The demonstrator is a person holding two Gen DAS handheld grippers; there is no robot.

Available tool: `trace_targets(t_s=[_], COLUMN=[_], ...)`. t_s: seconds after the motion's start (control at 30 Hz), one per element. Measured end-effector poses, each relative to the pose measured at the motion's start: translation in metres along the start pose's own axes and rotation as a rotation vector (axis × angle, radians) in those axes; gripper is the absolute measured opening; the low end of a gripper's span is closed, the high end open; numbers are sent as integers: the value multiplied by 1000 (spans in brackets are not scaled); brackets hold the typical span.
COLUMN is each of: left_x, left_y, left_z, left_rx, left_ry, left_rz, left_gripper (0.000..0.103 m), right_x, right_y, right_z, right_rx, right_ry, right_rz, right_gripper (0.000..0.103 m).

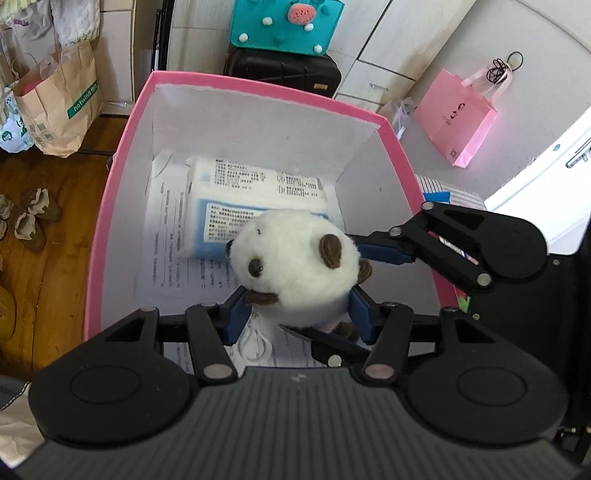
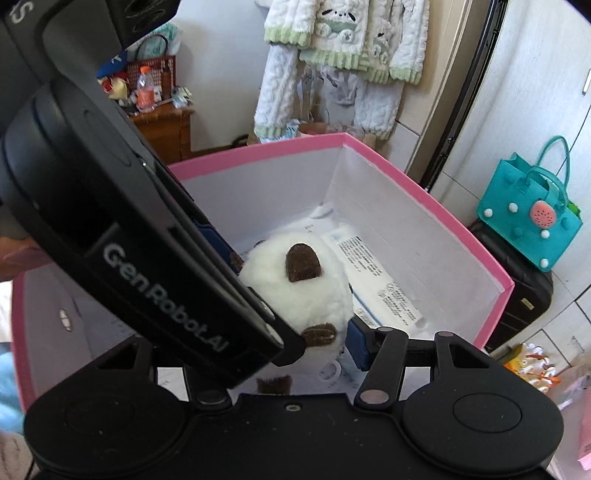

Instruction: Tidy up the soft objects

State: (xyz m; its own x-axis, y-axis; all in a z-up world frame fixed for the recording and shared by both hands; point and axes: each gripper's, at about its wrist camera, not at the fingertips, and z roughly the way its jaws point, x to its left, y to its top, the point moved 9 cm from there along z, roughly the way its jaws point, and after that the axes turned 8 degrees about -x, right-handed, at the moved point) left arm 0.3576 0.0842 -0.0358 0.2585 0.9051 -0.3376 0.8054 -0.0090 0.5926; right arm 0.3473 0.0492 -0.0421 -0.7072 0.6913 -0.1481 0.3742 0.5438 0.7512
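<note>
A white plush toy [image 1: 295, 258] [image 2: 295, 291] with brown ears and paws hangs over the open pink box [image 1: 258, 79] [image 2: 424, 192], which is white inside. My left gripper [image 1: 298, 315] [image 2: 255, 288] is shut on the toy's lower body, a blue pad on each side. My right gripper [image 1: 349, 295] [image 2: 291, 343] comes in from the right and is also shut on the toy. Its blue pad [image 1: 384, 253] presses the toy's side. In the right wrist view the left gripper's body hides the right gripper's left finger. A blue-and-white wrapped pack [image 1: 255, 206] [image 2: 376, 280] lies on printed sheets in the box.
Around the box are a brown paper bag [image 1: 62, 103], a teal felt bag [image 1: 280, 26] [image 2: 528, 218] on a black suitcase [image 1: 284, 70], a pink gift bag [image 1: 458, 114] and shoes [image 1: 33, 218] on the wooden floor. Fleece clothes [image 2: 343, 48] hang behind.
</note>
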Motion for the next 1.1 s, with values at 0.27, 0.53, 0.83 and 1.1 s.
trace_targets(t_s=[0.27,0.53,0.83,1.1], left_x=[-5,-31,-60,-86], left_y=[2,-1,-22,-43], left_z=[-9,-65,-135,-191], left_rx=[-51,-135,-203,-262], left_ry=[26,52,88,130], left_rz=[33,162,294,375], left_gripper=[56,57,59,62], right_x=[-6,0,20,37], right_y=[4,1,-4,-9], right_z=[-22,-81,-153,-201], right_rx=[-61,-277,-279,-323], right_ry=[-62,10,46,53], right_rz=[-16,116,179,182], right_gripper=[67,68,67,68])
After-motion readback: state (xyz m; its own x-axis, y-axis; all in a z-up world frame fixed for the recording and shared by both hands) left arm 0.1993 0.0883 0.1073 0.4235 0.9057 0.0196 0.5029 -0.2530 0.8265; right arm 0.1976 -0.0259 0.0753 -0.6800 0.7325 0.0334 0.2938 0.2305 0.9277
